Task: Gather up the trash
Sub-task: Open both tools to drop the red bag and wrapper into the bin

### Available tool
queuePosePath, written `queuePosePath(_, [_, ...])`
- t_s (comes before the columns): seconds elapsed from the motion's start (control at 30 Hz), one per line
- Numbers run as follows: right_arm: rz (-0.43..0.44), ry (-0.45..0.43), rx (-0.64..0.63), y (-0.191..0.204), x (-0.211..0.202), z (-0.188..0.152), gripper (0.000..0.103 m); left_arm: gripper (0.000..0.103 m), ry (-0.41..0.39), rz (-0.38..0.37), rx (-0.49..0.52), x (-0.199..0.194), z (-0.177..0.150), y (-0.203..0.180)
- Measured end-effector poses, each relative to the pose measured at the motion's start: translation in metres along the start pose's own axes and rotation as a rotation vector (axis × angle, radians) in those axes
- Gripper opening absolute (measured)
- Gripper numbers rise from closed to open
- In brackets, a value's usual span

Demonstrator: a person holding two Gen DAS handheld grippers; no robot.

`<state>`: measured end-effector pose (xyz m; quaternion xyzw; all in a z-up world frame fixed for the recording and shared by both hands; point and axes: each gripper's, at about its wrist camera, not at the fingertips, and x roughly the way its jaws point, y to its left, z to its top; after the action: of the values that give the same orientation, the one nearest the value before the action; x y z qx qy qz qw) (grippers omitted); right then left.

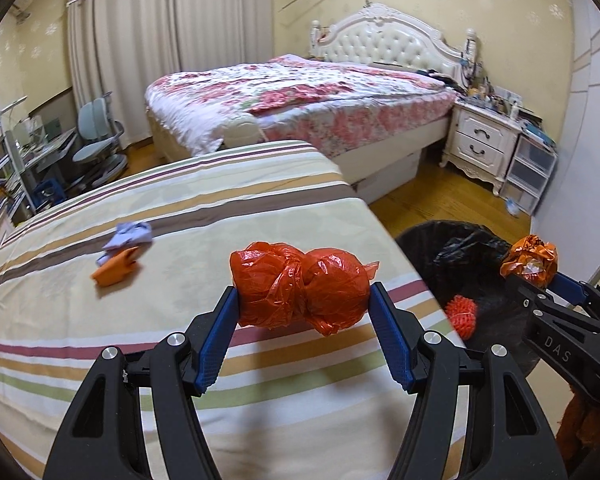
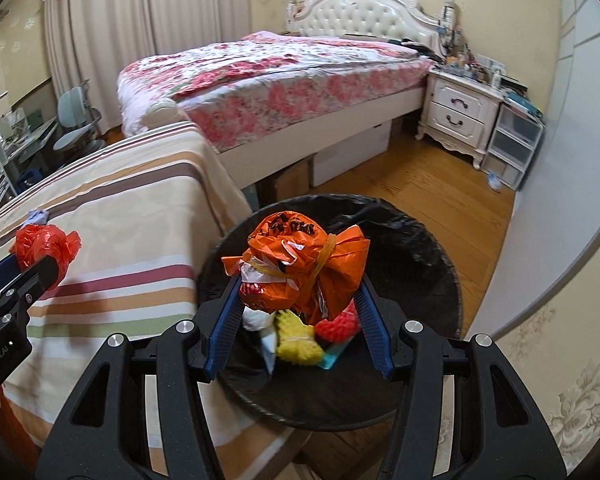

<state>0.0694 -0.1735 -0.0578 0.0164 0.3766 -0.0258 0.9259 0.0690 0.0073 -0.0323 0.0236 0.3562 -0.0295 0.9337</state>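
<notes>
Both tongs clamp bagged trash: left tongs (image 1: 304, 300) a red bundle (image 1: 300, 286) (right tongs (image 2: 298, 296) orange).

Home bedroom, floral bed (image 1: 300, 96), nightstand (image 1: 480, 140), curtains (image 1: 172, 40)

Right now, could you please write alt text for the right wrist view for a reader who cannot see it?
The right gripper grips an orange bag bundle above a black-lined bin that holds yellow and red trash. At left, the left gripper holds a red bag over a striped bed, with a floral bed behind.
</notes>
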Motion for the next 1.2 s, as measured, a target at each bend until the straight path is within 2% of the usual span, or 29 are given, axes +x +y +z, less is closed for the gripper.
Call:
queuePosePath(0.27, [-0.043,0.009,0.047,-0.028,0.014,0.0,0.054,0.064,0.026,-0.023,0.055,0.021,0.007,-0.032])
queuePosePath(0.67, [-0.067,0.014,0.082,-0.049,0.018,0.001,0.054,0.064,0.042,-0.045,0.114,0.036,0.012,-0.069])
queuePosePath(1.2, [-0.085,0.04,0.097,-0.06,0.025,-0.002,0.054,0.064,0.046,-0.048,0.147,0.045,0.017,-0.086])
